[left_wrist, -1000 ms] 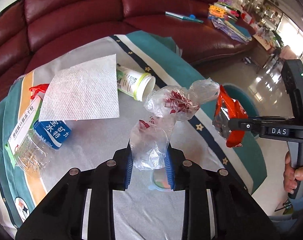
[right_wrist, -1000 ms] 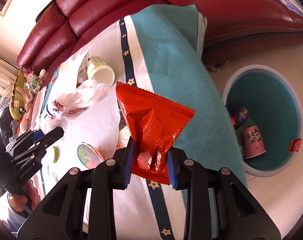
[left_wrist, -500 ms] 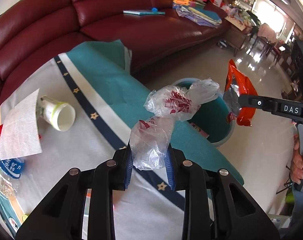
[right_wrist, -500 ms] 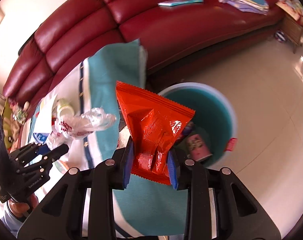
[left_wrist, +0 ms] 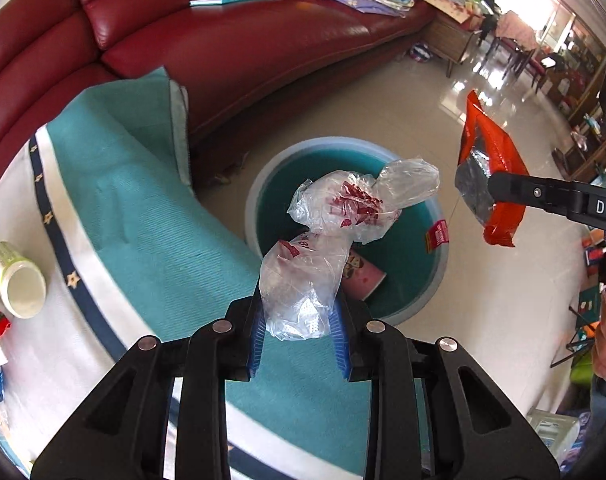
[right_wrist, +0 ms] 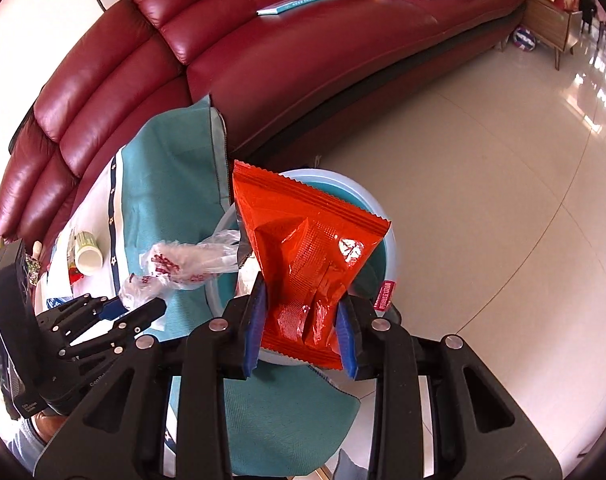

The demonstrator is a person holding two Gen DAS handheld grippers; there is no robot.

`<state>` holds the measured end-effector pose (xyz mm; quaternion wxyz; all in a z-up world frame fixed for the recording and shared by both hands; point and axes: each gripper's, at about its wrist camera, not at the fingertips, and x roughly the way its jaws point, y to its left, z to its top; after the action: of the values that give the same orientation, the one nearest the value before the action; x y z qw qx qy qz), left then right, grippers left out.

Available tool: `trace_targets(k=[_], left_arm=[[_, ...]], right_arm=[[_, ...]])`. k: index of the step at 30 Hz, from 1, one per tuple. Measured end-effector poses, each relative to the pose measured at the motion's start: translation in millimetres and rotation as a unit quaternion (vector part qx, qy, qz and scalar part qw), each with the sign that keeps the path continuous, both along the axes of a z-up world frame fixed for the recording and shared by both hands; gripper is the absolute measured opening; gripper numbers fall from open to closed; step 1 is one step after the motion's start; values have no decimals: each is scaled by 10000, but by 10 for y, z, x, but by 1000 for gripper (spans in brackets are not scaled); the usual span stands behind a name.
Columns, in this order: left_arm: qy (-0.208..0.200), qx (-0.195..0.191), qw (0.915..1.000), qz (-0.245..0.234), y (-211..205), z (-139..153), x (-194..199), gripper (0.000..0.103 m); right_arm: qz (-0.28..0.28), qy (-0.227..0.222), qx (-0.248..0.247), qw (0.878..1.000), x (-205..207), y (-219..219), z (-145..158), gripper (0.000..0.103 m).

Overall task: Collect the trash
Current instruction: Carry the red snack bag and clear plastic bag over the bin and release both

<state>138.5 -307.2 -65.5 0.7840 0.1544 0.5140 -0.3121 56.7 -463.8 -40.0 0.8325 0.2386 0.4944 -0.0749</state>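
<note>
Both grippers have swung from the table to above the teal bin [left_wrist: 259, 184], left gripper [left_wrist: 299, 332] clamping the crumpled plastic bag [left_wrist: 335, 232], right gripper [right_wrist: 301, 334] clamping the red snack wrapper [right_wrist: 303, 256], ready for dropping.

Bag [left_wrist: 335, 236]: thin clear crinkled plastic, red print. Wrapper [right_wrist: 303, 256]: glossy red foil, silver inside. Sofa [left_wrist: 223, 40]: shiny maroon leather; tablecloth [left_wrist: 143, 208]: matt ribbed teal cloth; floor [right_wrist: 483, 160]: polished tile.

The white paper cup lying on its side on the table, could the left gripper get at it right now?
Probably not yet: the left gripper is shut on the crumpled clear plastic bag, so its jaws are full. The white paper cup itself lies uncovered.
</note>
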Motion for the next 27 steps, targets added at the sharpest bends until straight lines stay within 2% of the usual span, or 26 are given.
trace_targets(k=[5, 8, 10, 13, 19, 27], left_arm=[[153, -24, 9999, 7, -148, -132, 93, 29], [252, -79, 9997, 19, -212, -194, 141, 34], [245, -100, 9996, 38, -243, -205, 138, 57], [103, -125, 9999, 58, -260, -187, 136, 70], [48, -70, 9999, 106, -182, -166, 138, 91], [278, -163, 9993, 196, -7, -203, 165, 95]], right_arm=[[96, 150, -107, 9998, 107, -12, -40, 31], [158, 240, -155, 9995, 190, -8, -70, 31], [181, 267, -187, 9993, 229, -6, -79, 31], [214, 294, -228, 9991, 289, -2, -81, 32], [254, 372, -255, 9987, 367, 27, -120, 34], [338, 515, -274, 9977, 482, 144, -204, 36]])
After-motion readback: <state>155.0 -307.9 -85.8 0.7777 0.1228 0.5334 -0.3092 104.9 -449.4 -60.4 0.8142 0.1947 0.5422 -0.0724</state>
